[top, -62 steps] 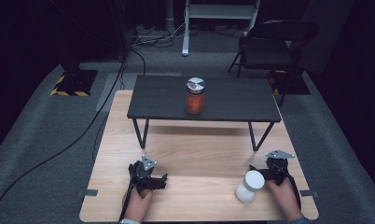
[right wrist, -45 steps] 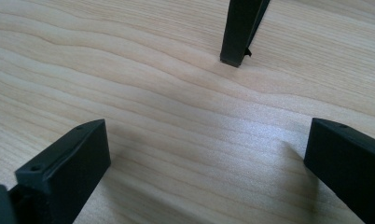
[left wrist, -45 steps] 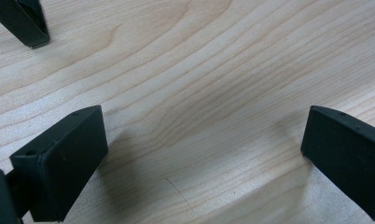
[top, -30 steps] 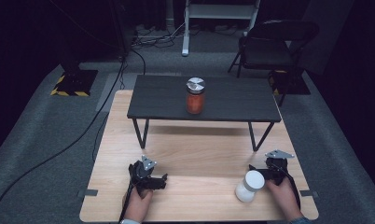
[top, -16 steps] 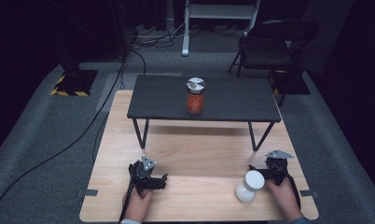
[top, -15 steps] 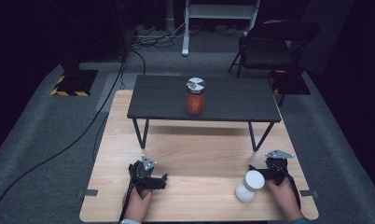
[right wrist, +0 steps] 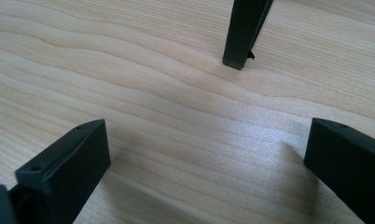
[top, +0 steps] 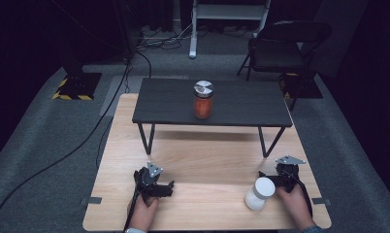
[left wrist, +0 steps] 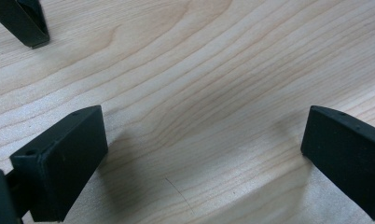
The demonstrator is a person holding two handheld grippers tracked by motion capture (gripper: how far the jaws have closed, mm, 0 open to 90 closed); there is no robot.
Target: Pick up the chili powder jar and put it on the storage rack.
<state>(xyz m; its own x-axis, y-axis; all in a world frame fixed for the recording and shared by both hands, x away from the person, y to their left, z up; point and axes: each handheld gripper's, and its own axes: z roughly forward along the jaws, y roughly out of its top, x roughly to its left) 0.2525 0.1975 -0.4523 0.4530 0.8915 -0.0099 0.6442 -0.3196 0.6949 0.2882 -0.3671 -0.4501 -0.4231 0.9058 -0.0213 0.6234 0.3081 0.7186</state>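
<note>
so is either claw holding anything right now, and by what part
Nothing is held. The left claw and the right claw both stand open over bare wooden table. The white bottle stands beside the right claw, outside its jaws.

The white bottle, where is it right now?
In the high view, the white bottle sits on the wooden table, near its front right corner, right beside the right gripper.

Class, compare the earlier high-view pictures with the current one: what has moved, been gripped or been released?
Nothing visibly changed: both grippers rest open on the light wooden table, the white plastic bottle stands beside the right gripper, and the orange jar stays on the black shelf.
</note>
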